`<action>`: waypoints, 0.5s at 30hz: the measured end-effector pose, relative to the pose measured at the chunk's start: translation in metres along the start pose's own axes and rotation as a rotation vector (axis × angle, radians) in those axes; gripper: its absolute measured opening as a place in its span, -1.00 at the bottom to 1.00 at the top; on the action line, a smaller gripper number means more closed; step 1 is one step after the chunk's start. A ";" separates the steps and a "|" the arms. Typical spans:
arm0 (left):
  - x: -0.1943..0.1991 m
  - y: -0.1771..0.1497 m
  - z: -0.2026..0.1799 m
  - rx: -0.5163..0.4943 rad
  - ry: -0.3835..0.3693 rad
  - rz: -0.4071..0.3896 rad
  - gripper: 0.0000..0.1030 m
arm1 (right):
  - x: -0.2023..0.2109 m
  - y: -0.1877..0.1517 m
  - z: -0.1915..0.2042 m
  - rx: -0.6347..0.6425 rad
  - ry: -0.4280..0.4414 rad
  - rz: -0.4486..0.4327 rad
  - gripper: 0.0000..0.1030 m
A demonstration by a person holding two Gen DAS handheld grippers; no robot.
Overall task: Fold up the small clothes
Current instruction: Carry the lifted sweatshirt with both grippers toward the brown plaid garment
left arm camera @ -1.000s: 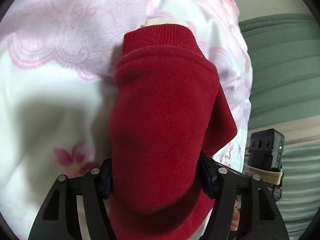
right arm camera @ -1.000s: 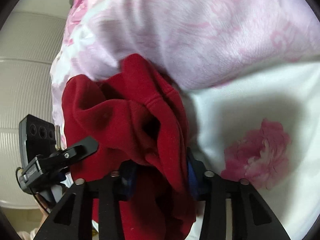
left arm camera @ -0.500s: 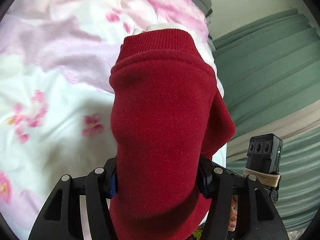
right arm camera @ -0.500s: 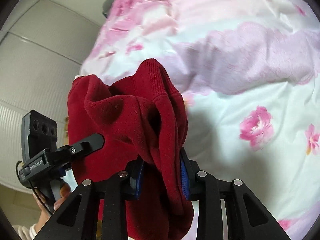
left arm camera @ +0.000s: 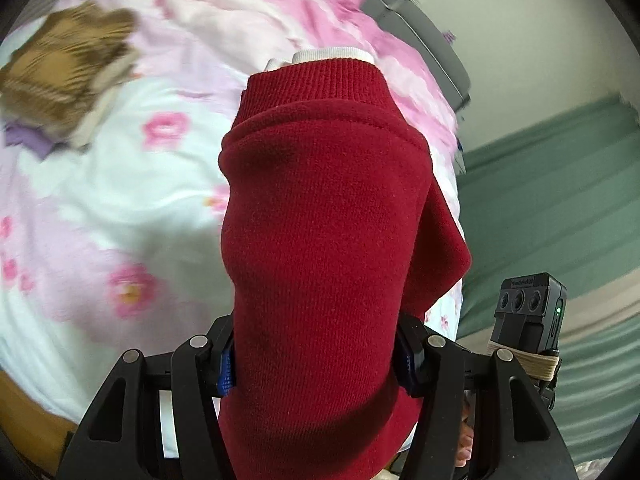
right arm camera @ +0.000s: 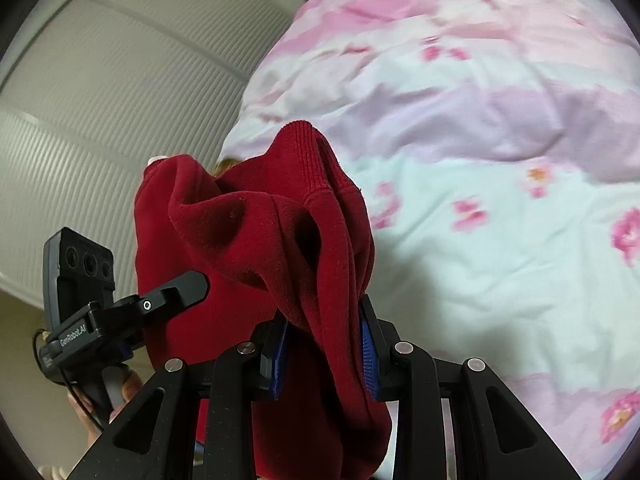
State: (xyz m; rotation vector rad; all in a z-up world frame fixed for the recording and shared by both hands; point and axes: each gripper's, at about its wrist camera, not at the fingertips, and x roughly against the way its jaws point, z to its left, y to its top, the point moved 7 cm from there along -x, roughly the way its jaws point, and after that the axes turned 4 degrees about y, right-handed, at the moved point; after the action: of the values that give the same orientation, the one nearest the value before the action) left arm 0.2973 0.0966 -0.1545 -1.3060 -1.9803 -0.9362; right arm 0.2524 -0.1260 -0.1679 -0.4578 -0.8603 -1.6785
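A small dark red sweater (left arm camera: 324, 240) with a ribbed hem and a white inner edge hangs in the air above the bed. My left gripper (left arm camera: 316, 360) is shut on one part of it. My right gripper (right arm camera: 324, 356) is shut on another bunched part of the same sweater (right arm camera: 260, 240). The fabric covers the fingertips of both. The left gripper also shows in the right wrist view (right arm camera: 120, 312), at the sweater's left side.
A floral pink and white bedspread (left arm camera: 100, 200) lies below. A folded brown striped garment (left arm camera: 60, 80) on a purple one sits at the far left of the bed. Green curtain (left arm camera: 560, 200) hangs to the right; a ribbed white wardrobe (right arm camera: 100, 100) stands left.
Both grippers have lifted the red sweater higher off the bed. More of the bedspread and room shows, and the brown folded garment has come into the left view.
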 end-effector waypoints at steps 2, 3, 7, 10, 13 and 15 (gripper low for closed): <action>0.011 0.004 0.021 0.011 -0.006 -0.001 0.15 | -0.022 -0.003 0.025 0.016 -0.007 0.018 -0.39; 0.021 0.014 0.042 0.013 -0.007 0.004 0.15 | -0.039 -0.005 0.043 0.025 -0.010 0.024 -0.39; 0.053 0.049 0.108 -0.005 -0.007 0.053 0.15 | -0.099 -0.007 0.092 0.002 -0.017 0.020 -0.39; 0.076 0.085 0.152 -0.027 0.006 0.081 0.15 | -0.142 -0.002 0.127 -0.053 -0.015 0.016 -0.39; 0.097 0.127 0.182 -0.064 0.018 0.102 0.15 | -0.183 0.012 0.165 -0.097 0.000 0.000 -0.39; 0.107 0.150 0.189 -0.099 0.022 0.102 0.15 | -0.202 0.026 0.189 -0.105 0.002 -0.009 -0.39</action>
State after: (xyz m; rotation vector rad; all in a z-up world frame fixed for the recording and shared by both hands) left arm 0.3832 0.3462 -0.1466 -1.4314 -1.8526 -1.0060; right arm 0.3091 0.1456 -0.1758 -0.5243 -0.7756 -1.7383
